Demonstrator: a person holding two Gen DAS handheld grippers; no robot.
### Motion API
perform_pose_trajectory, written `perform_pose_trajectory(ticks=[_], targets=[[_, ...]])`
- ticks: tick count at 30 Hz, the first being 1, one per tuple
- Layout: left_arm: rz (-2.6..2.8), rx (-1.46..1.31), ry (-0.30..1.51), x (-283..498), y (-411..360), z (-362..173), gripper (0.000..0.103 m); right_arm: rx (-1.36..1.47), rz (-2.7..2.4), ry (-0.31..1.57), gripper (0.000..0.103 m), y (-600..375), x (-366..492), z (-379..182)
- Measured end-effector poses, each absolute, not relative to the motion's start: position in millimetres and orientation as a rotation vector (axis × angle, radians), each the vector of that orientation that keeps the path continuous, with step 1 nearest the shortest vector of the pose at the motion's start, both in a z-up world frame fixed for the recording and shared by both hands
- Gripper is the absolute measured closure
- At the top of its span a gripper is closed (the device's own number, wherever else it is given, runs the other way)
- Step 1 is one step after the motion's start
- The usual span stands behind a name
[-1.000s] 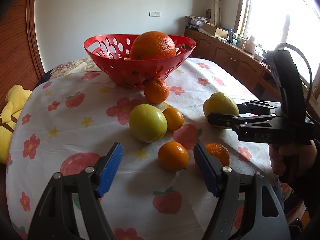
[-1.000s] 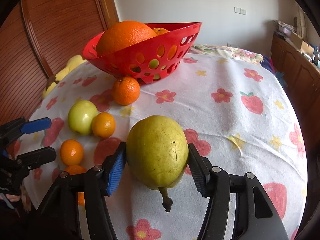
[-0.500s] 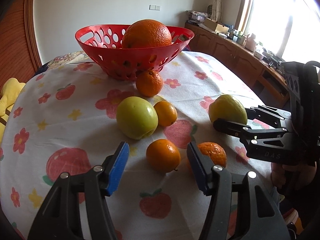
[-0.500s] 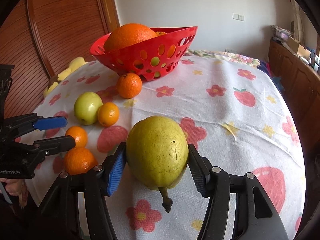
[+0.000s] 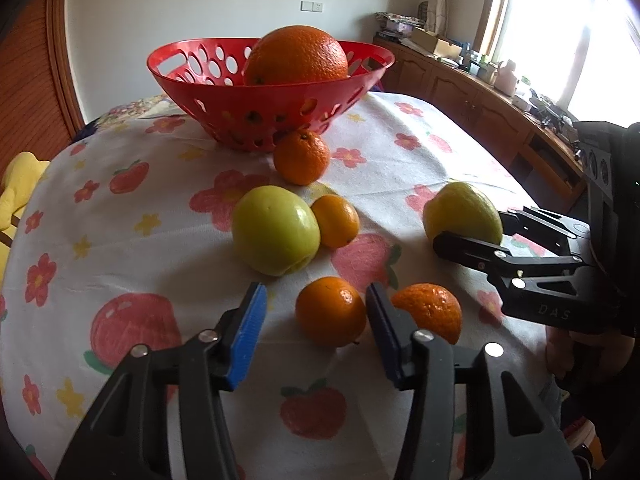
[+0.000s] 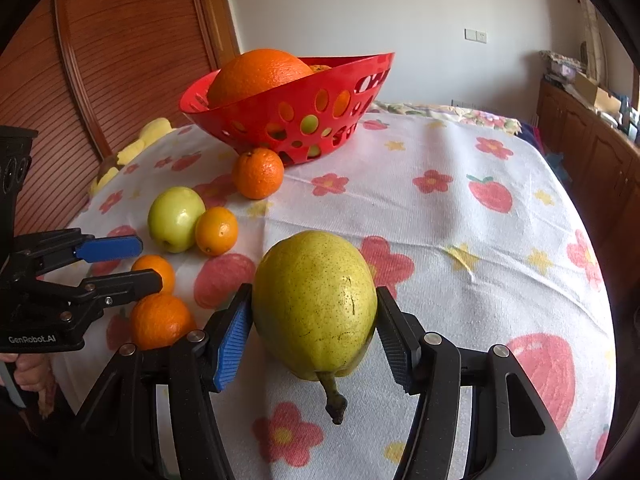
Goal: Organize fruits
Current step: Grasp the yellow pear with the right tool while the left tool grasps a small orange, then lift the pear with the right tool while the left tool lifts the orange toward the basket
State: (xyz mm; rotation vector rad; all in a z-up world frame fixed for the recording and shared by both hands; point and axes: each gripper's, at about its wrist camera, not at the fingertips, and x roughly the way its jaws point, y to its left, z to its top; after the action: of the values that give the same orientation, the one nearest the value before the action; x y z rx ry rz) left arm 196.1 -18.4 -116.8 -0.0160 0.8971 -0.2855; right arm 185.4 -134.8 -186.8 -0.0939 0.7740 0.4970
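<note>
Sitting higher in the left wrist frame than before, the red basket (image 5: 224,120) holds upper centre. The right gripper (image 6: 314,338) clamps the pear (image 6: 314,304), unchanged. The left gripper (image 5: 314,320), jaws just narrowing, brackets a small orange (image 5: 330,311) at lower centre, pads not yet pressing.

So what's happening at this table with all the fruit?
A person is sorting fruit with a hand-held claw in each hand. The right claw is clamped on a yellow-green pear, its stem pointing toward the camera. The left claw has just been closing around a small orange on the flowered tablecloth, with a gap left on one side. A red basket behind holds a big orange; a green apple and more small oranges wait outside.
</note>
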Motion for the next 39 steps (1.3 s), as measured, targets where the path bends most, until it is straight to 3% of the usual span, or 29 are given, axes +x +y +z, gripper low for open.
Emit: perform_pose_trajectory(ticks=[8,10,39], targets=[[-0.294,-0.007,0.916,192.2,-22.3,-117.3,0.061,-0.093,0.497,0.773,0.042,-134.2,184.4,-187.5],[-0.305,-0.015,0.918,192.1,-22.7,-117.4,0.068,-0.094,0.497,0.773,0.042,-134.1,184.3,-187.6],[-0.235,0.027,0.900,187.7,-5.0,-105.3,0.070,-0.094,0.497,0.772,0.042,-134.1,184.2,-187.9]])
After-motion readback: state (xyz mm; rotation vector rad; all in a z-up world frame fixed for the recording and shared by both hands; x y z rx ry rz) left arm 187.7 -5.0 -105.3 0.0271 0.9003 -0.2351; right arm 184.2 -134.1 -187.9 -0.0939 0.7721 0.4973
